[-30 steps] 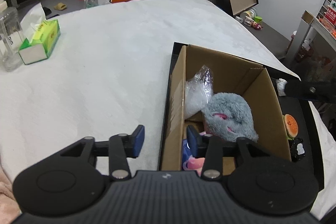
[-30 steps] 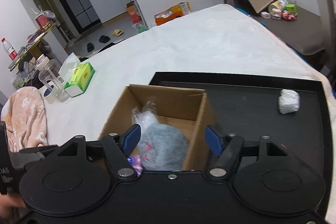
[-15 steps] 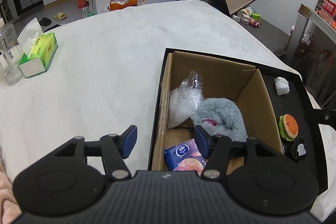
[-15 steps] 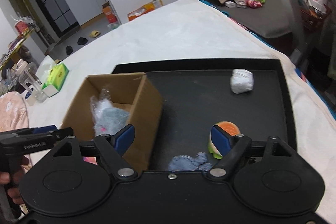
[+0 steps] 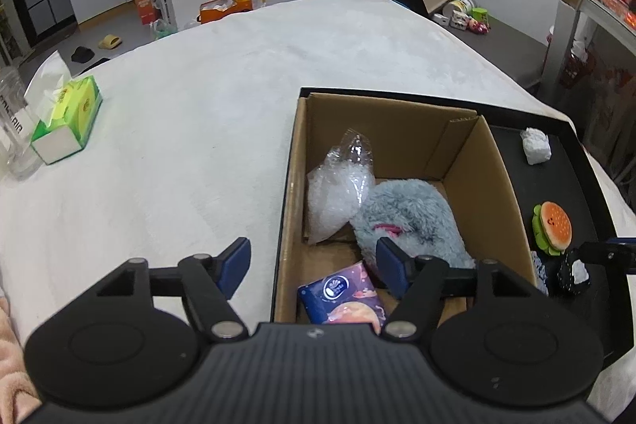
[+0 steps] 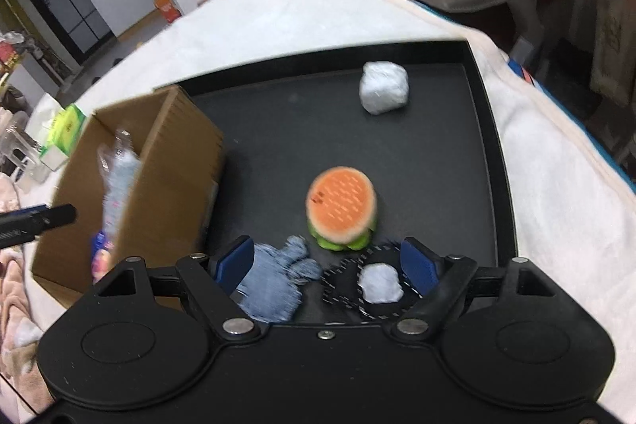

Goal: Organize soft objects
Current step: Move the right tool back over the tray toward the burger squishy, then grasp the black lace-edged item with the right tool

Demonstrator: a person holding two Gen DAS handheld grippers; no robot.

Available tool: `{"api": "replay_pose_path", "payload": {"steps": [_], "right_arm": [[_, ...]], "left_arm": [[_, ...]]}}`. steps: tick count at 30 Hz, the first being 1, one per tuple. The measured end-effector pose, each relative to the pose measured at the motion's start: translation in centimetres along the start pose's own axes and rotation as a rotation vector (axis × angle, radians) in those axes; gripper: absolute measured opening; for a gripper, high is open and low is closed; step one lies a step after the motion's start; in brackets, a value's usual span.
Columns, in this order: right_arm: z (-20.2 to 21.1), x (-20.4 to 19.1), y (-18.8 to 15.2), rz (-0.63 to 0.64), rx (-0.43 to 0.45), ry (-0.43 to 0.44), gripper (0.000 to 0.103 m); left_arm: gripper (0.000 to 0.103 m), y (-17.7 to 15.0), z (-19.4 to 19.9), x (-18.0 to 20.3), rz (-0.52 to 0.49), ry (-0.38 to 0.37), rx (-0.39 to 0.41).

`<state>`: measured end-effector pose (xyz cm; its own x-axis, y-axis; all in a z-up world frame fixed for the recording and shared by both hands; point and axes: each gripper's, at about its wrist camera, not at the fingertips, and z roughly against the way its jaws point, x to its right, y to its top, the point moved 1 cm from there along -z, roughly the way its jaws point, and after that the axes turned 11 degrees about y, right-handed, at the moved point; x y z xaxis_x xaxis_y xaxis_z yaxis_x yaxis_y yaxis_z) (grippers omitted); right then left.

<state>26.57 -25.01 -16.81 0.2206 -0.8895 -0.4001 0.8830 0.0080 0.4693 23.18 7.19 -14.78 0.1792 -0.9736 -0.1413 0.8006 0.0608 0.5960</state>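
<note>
Left tool (image 5: 314,263) is opening, nothing between its blue pads, over the cardboard box (image 5: 483,181) holding a fluffy grey plush (image 5: 413,213) and crinkly bag (image 5: 338,185). Right tool (image 6: 328,263) hangs released over the black tray (image 6: 489,130), round burger plush (image 6: 342,211) just ahead, with bare tray beyond.

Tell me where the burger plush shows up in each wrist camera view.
Left wrist view: the burger plush sits at the right edge, on the black tray, right of the cardboard box.
Right wrist view: burger plush near centre, just beyond the open jaws.
Shared landmark: the white wad at the tray's far end.
</note>
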Motion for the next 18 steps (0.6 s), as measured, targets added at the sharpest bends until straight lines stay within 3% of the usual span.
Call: {"api": "replay_pose_path", "payload": {"steps": [10, 18], "right_arm": [[-1.9, 2.4, -2.5, -0.023, -0.065, -0.060, 0.080], [-3.2, 1.5, -2.5, 0.038, -0.086, -0.100, 0.081]], "left_arm": [[0.070, 0.1, -0.8, 0.1, -0.014, 0.033, -0.022], [0.071, 0.2, -1.2, 0.1, -0.017, 0.032, -0.028]]}}
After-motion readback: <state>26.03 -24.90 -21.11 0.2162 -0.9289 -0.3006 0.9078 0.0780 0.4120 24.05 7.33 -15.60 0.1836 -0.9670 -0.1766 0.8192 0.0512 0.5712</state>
